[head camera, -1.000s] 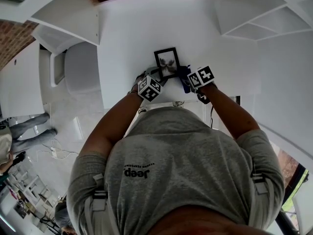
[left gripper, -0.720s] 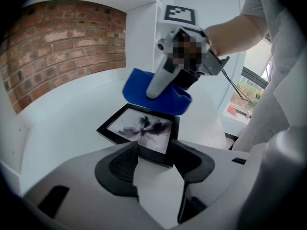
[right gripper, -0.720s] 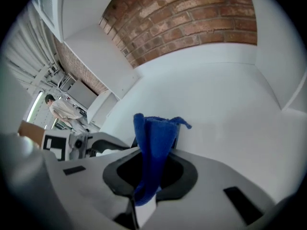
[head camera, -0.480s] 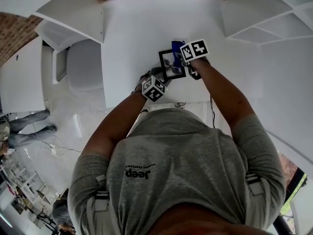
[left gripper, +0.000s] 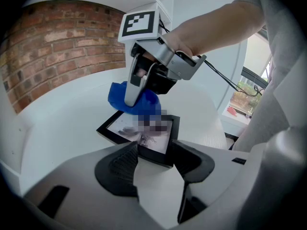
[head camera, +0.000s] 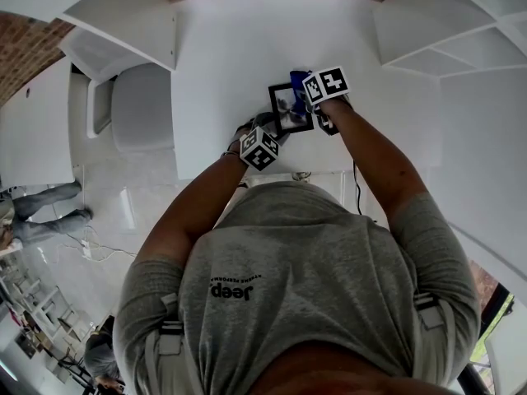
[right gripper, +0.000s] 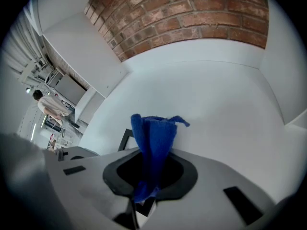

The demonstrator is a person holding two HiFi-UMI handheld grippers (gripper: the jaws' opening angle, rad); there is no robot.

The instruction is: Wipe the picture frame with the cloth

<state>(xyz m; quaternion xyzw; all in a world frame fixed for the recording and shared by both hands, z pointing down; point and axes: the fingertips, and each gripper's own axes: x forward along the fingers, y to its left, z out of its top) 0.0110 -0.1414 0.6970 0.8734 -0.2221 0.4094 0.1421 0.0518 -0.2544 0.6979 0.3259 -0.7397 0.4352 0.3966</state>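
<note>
Over the last second the right gripper [head camera: 306, 89] has carried the blue cloth [head camera: 296, 78] from the near side of the picture frame [head camera: 290, 113] to its far edge and has held there since. A wiping pass across the glass looks to be under way. The frame rests on the white desk [head camera: 222, 56]. The left gripper [head camera: 273, 132] view shows what the head view cannot: its fingers grasp the frame's near edge. The right gripper view shows its fingers clenched on the cloth.
</note>
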